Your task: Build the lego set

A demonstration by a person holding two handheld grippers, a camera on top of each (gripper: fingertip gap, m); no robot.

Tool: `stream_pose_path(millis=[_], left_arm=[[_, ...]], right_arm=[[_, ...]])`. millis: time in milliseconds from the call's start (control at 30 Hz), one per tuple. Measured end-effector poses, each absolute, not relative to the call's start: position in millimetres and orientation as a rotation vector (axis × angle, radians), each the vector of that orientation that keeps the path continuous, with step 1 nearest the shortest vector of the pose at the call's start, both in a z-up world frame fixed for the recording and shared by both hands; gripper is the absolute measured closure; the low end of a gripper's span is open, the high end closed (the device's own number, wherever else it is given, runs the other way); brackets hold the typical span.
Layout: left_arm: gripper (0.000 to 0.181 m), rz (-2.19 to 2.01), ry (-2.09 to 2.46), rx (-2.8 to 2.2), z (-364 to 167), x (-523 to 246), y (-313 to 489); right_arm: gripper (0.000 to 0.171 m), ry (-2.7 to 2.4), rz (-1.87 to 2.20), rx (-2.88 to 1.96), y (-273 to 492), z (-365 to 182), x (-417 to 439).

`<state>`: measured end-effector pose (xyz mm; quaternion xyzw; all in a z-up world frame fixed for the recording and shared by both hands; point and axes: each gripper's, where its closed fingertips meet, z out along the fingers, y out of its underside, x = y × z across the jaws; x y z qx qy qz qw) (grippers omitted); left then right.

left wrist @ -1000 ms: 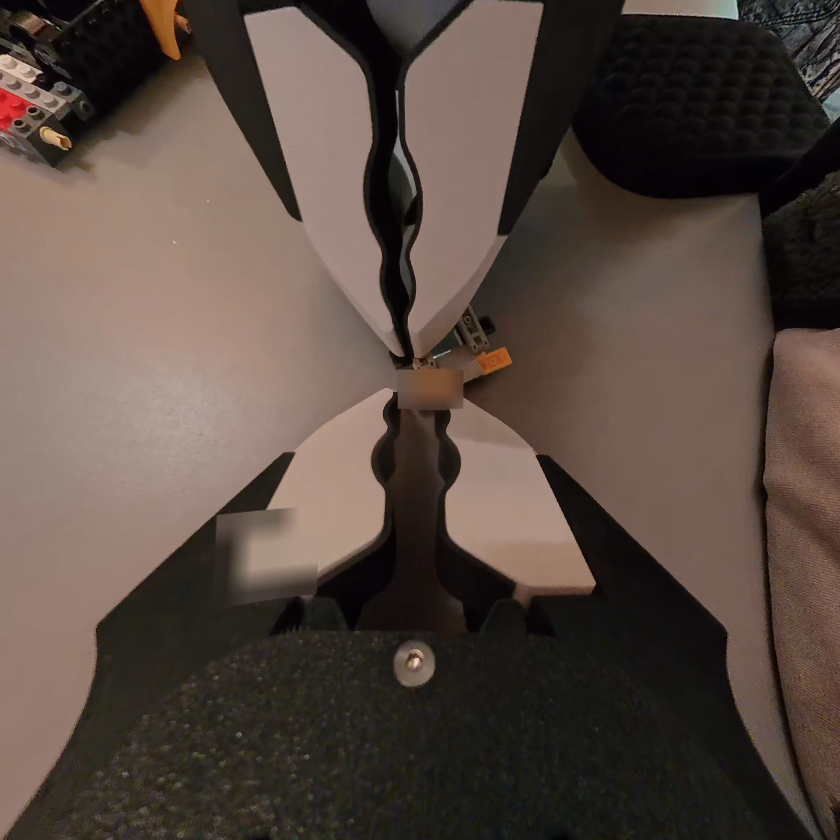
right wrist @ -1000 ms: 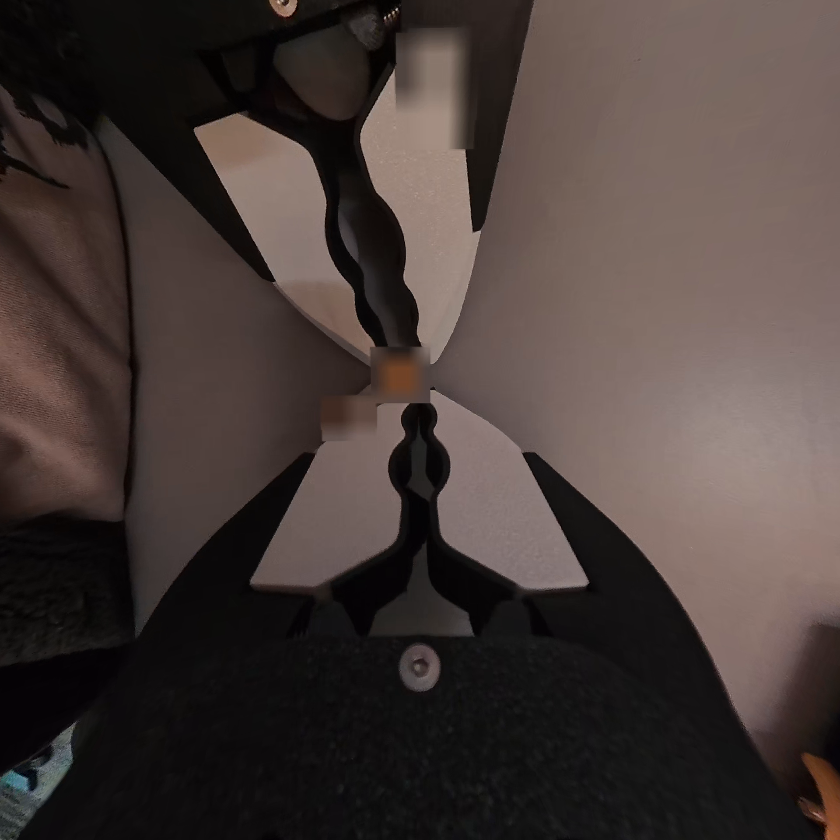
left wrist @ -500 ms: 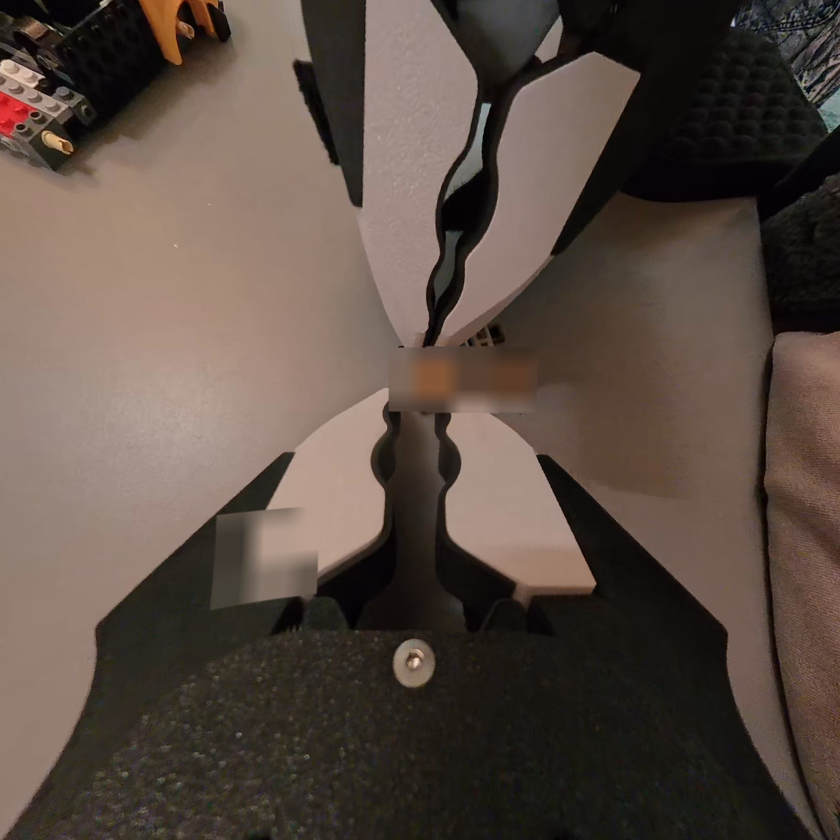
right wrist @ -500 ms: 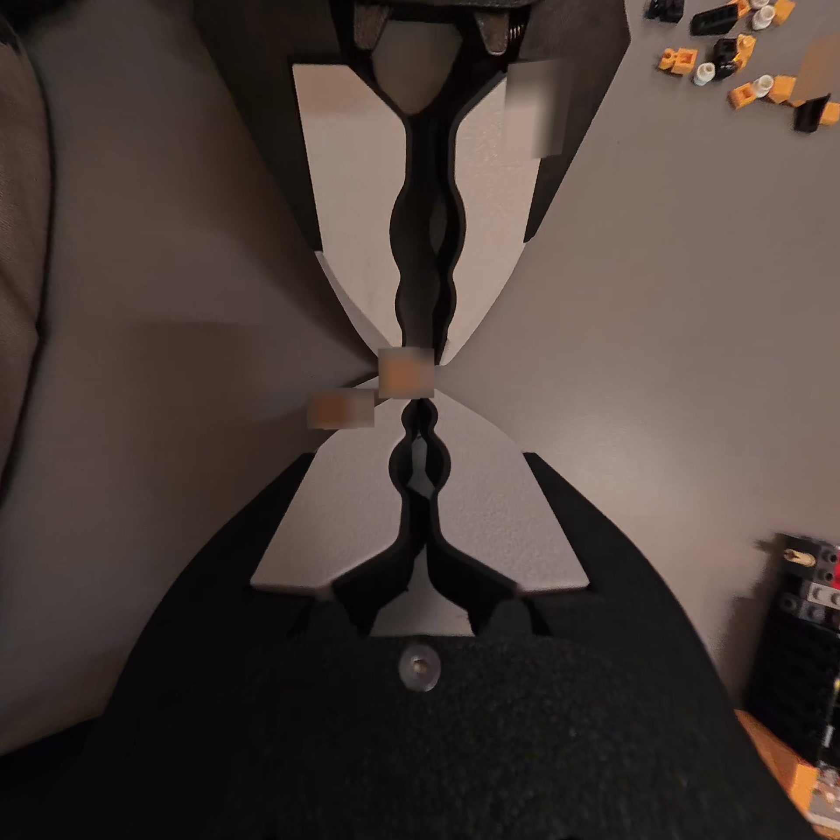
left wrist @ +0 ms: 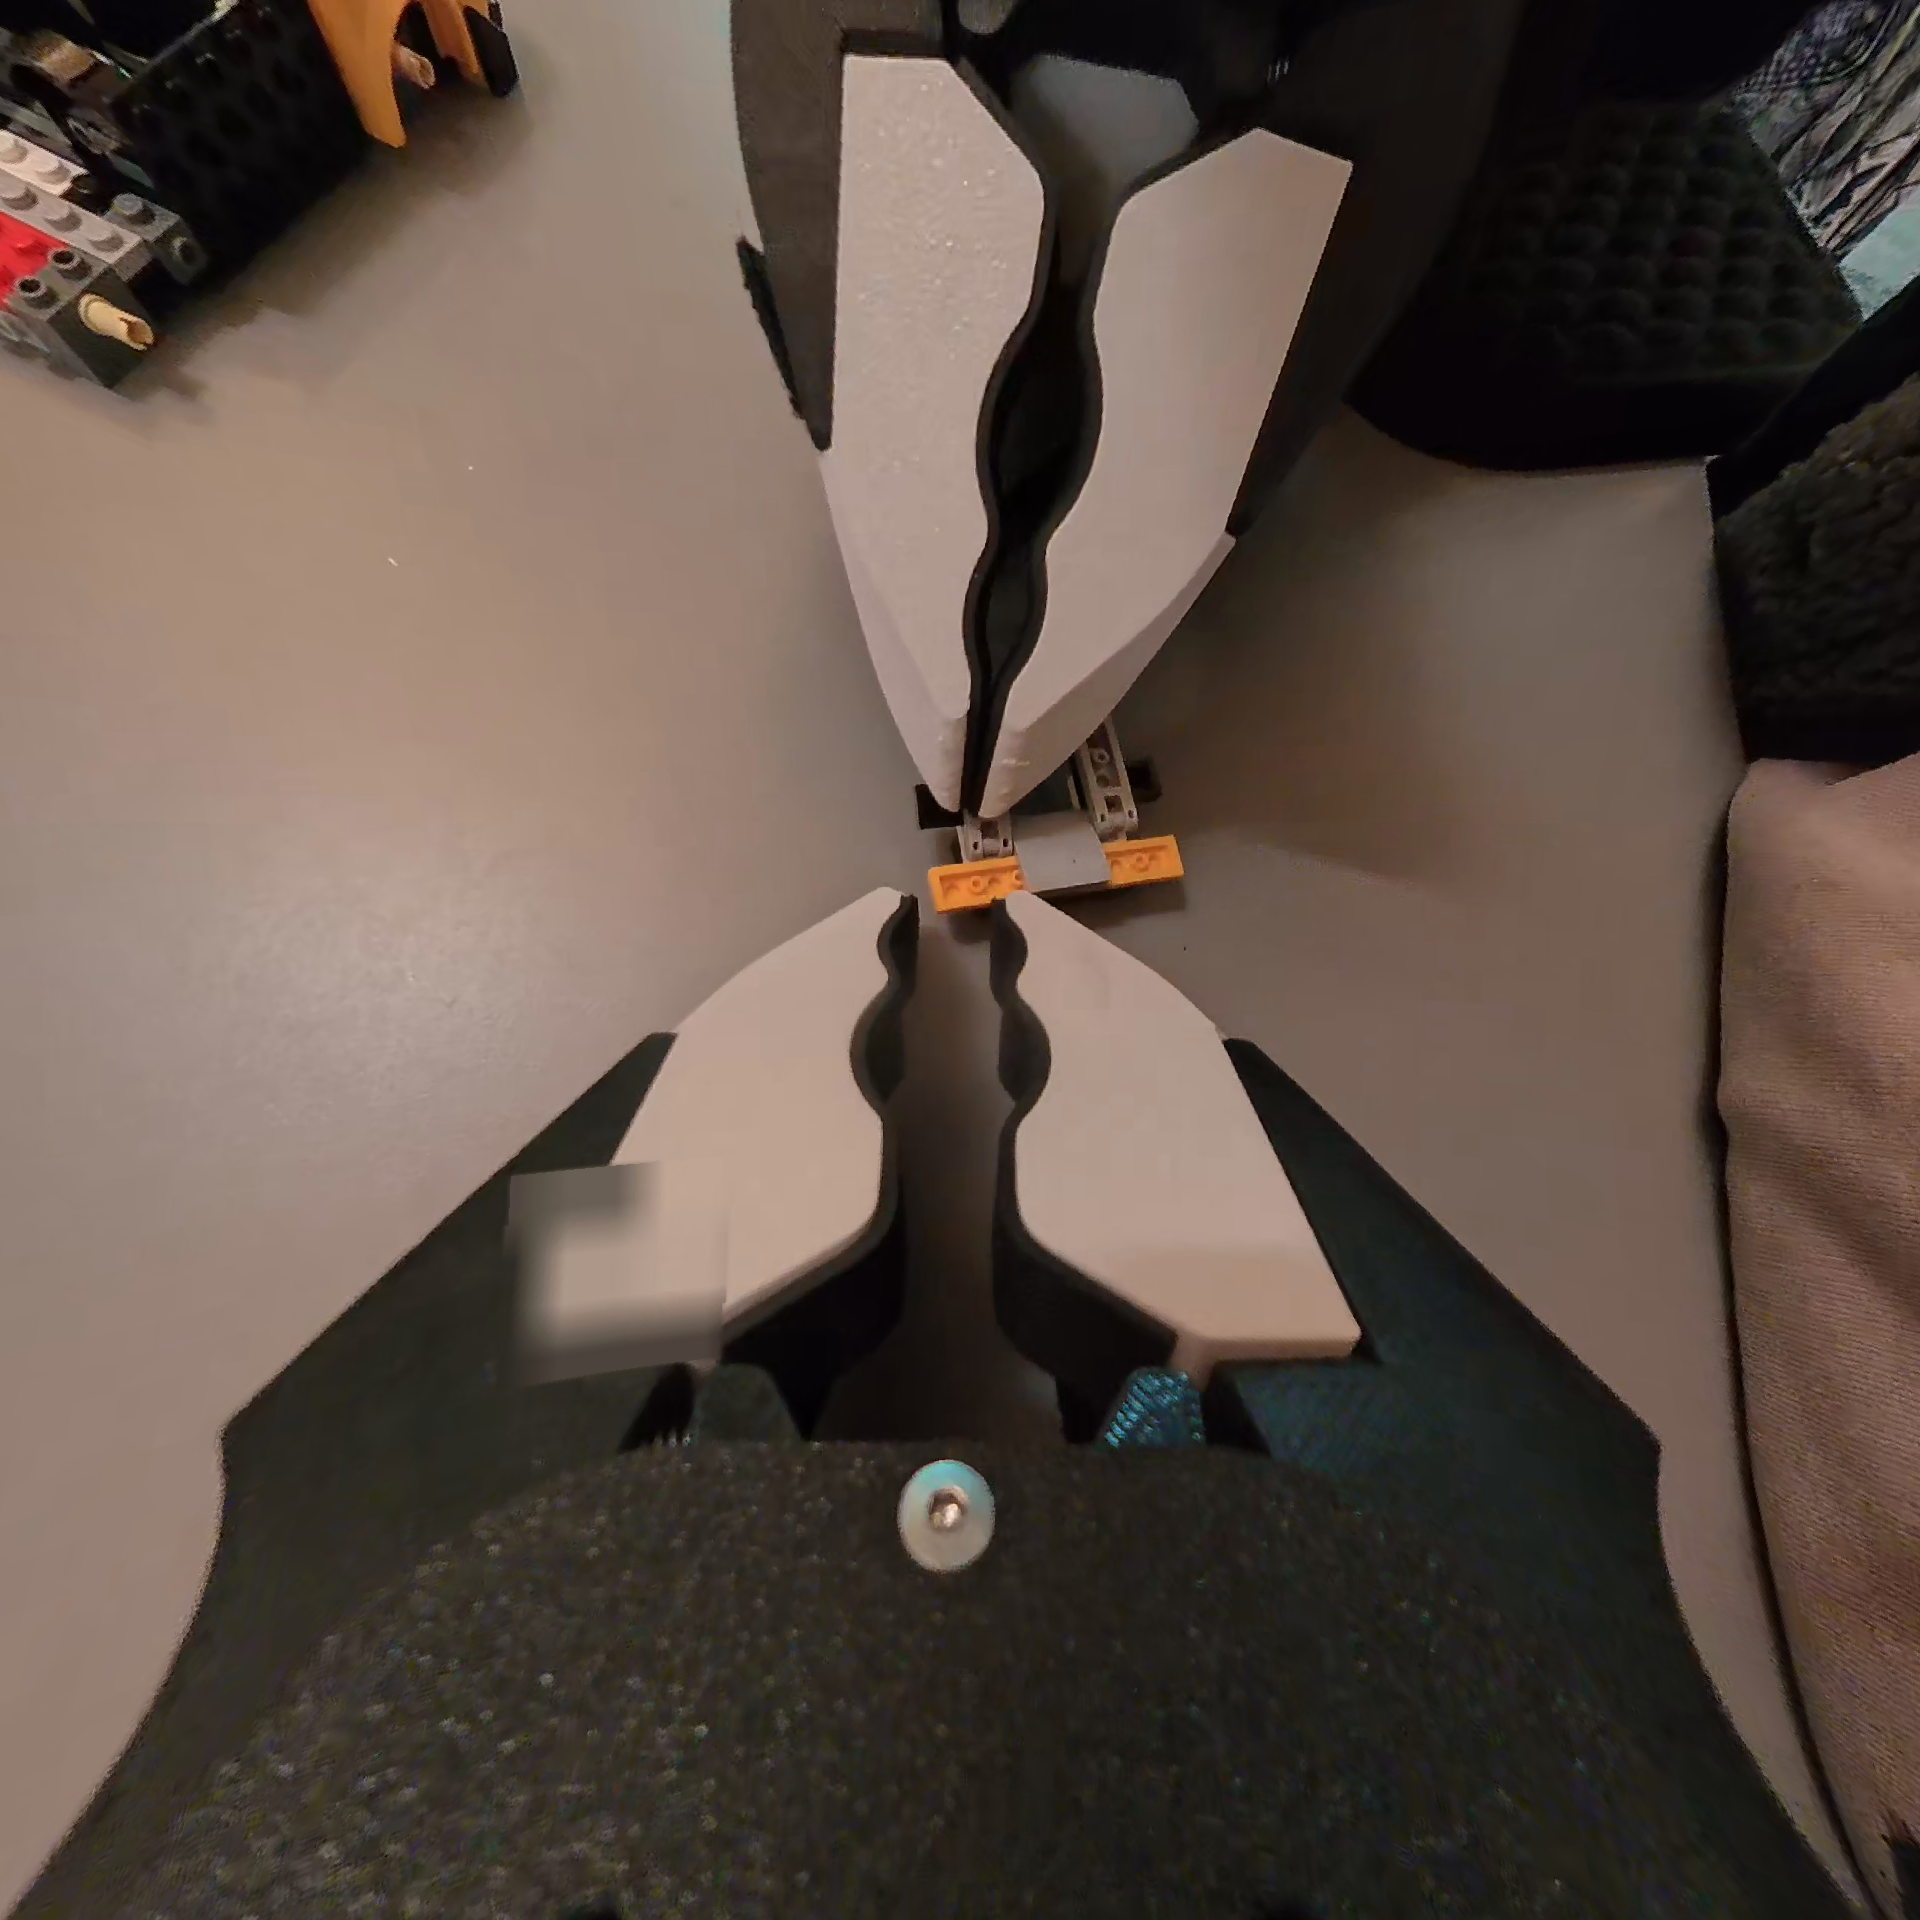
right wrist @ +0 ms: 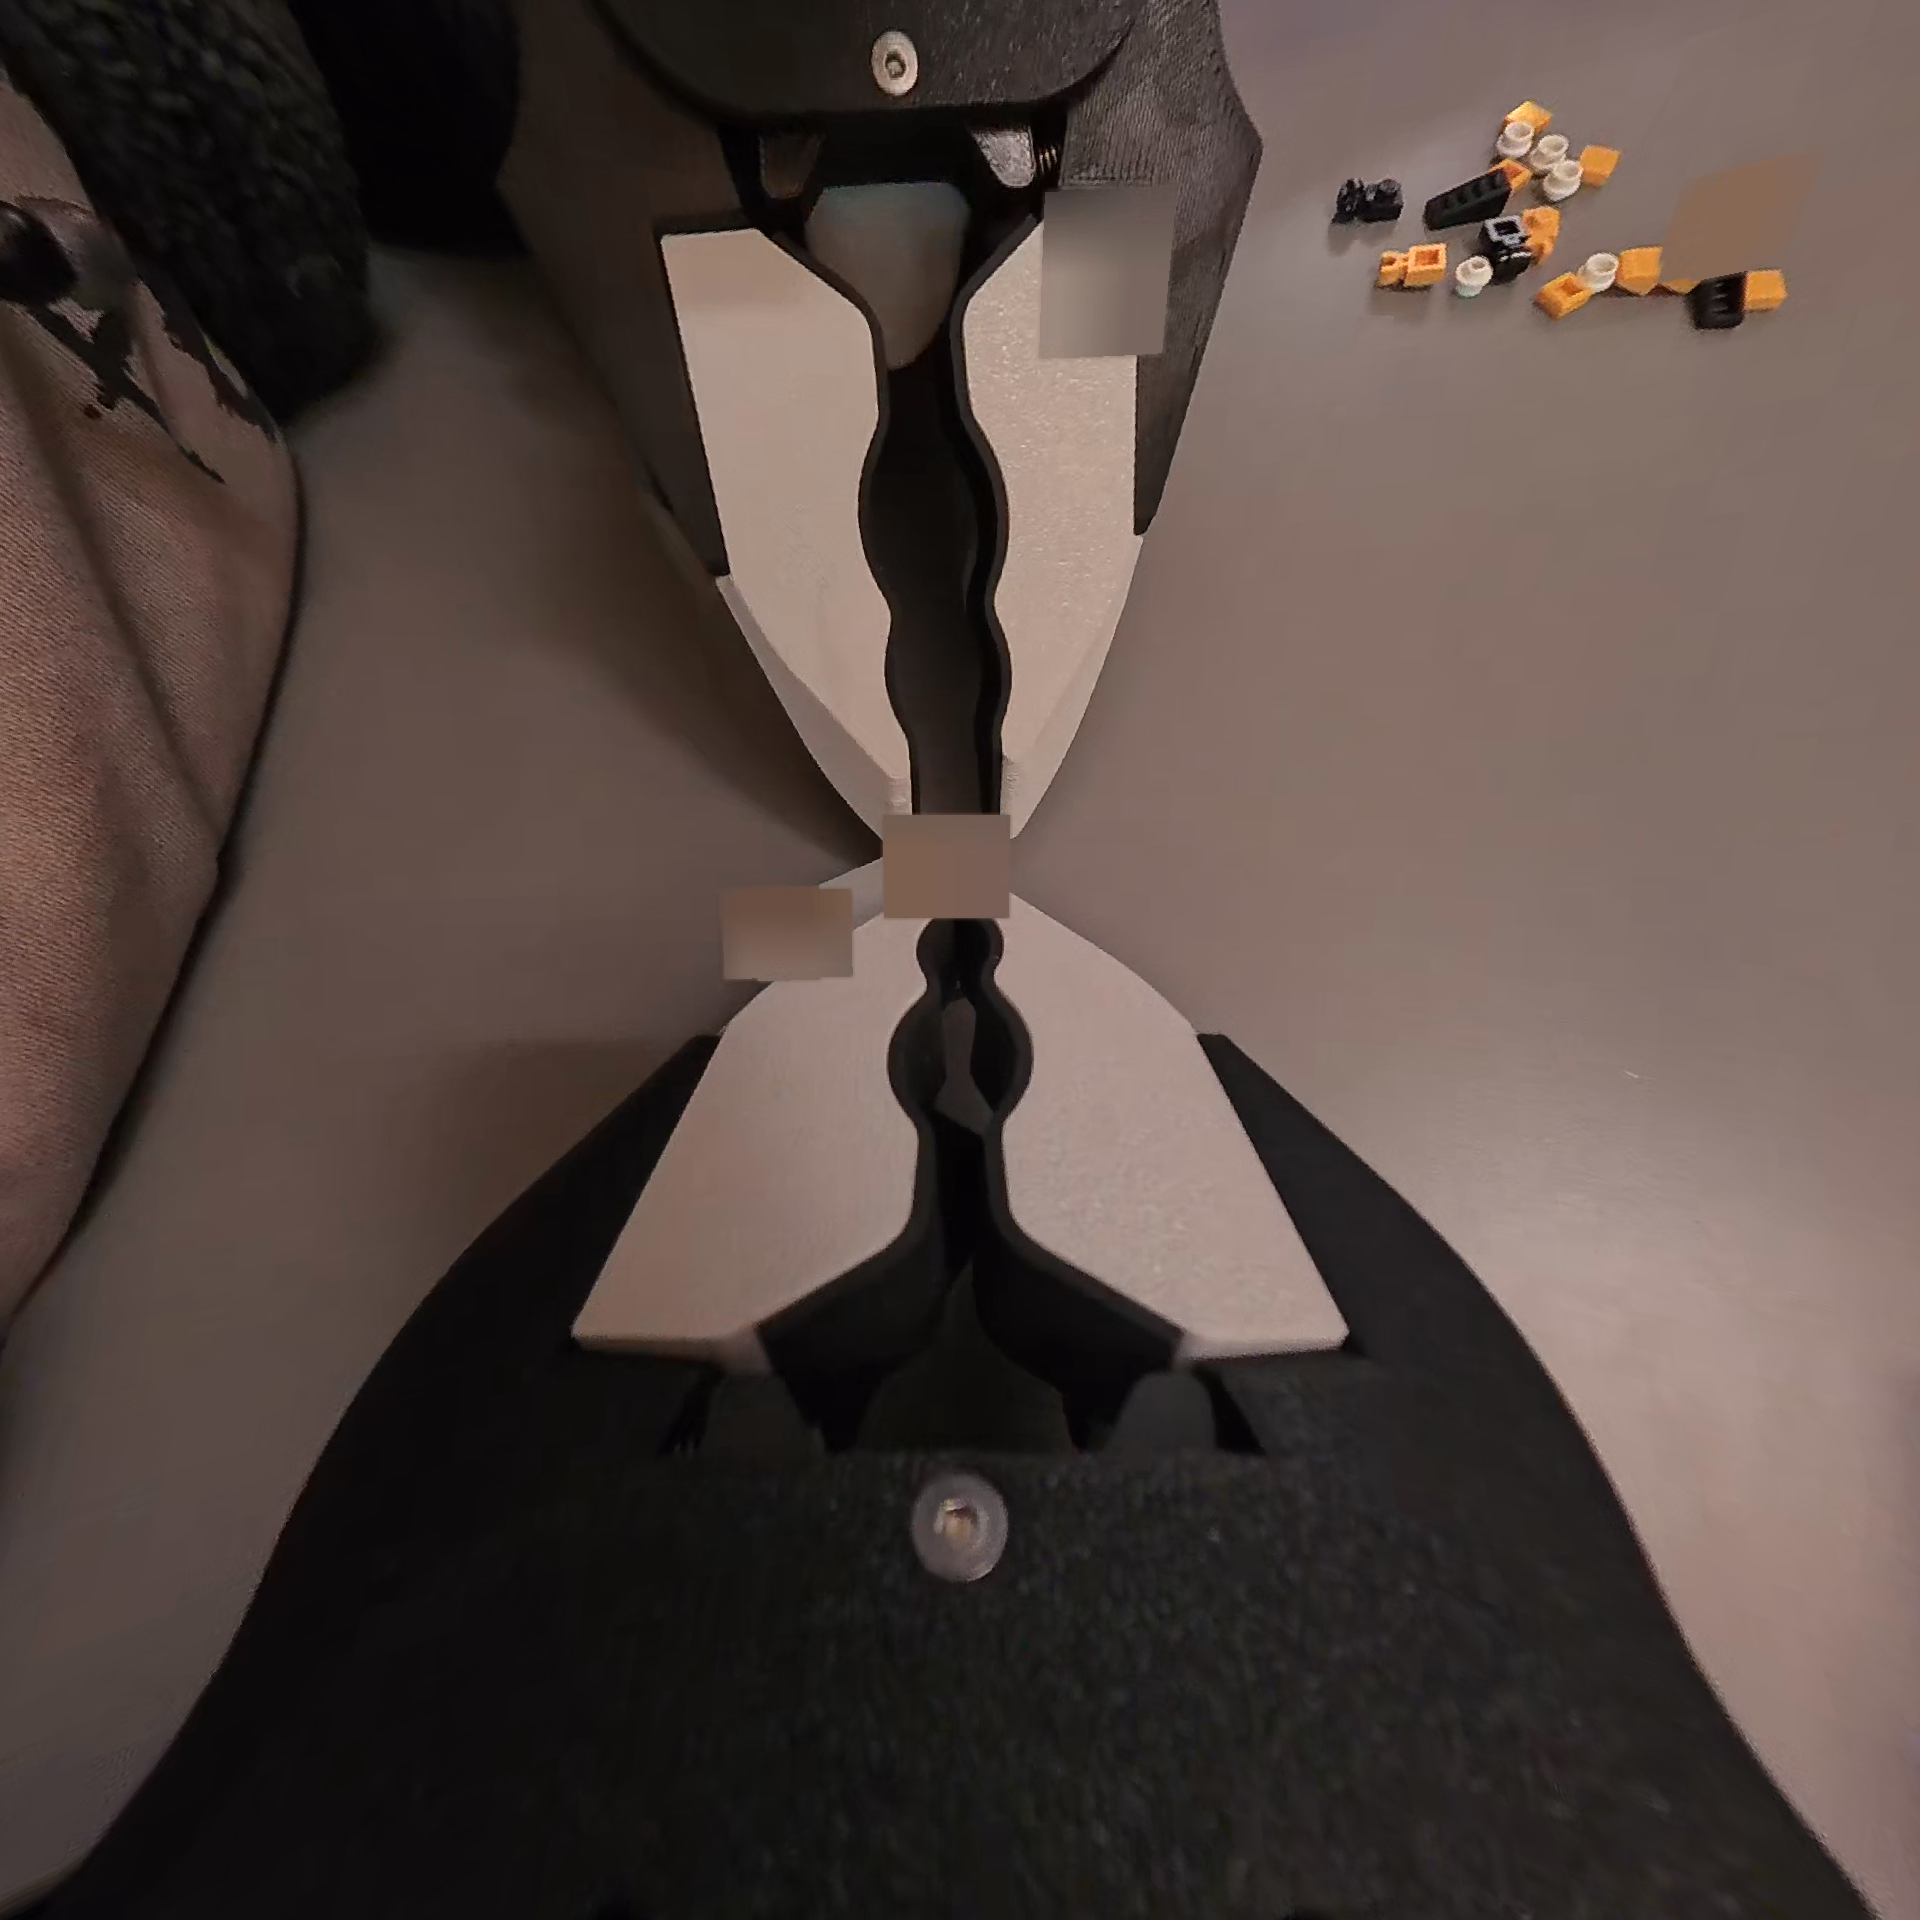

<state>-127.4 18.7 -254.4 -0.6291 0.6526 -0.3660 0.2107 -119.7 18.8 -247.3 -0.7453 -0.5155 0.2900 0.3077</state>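
Observation:
A small lego assembly [left wrist: 1060, 857] of grey hinge parts, a grey tile and an orange plate hangs just above the grey table [left wrist: 416, 727]. My right gripper [left wrist: 977, 805] comes down from the top of the left wrist view and is shut on a grey part of it. My left gripper [left wrist: 954, 902] points at the orange plate's left end. Its jaws stand a narrow gap apart with nothing seen between them. In the right wrist view my right gripper [right wrist: 951, 930] meets the left gripper [right wrist: 954, 800] tip to tip, and blur patches hide the assembly.
A part-built black, red, grey and orange lego model [left wrist: 114, 208] stands at the far left. Several loose orange, black and white pieces [right wrist: 1538, 229] lie on the table. Black knobbly fabric [left wrist: 1610, 260] and a beige cushion [left wrist: 1829, 1247] border the right side. The grippers are tip to tip, or close to it.
My right gripper has swung round with the assembly, from tilted to nearly in line with the left gripper. The right wrist view now takes in the loose pieces. My left gripper has hardly moved.

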Motion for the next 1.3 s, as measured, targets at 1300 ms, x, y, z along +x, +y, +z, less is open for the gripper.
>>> stream_pose_path(millis=[1300], left_arm=[[0.168,-1.034,1.873,-1.666,-253.5,-129.3,12.6]], right_arm=[[0.157,-1.163,1.253,-2.563,2.6,-255.4,-119.4]])
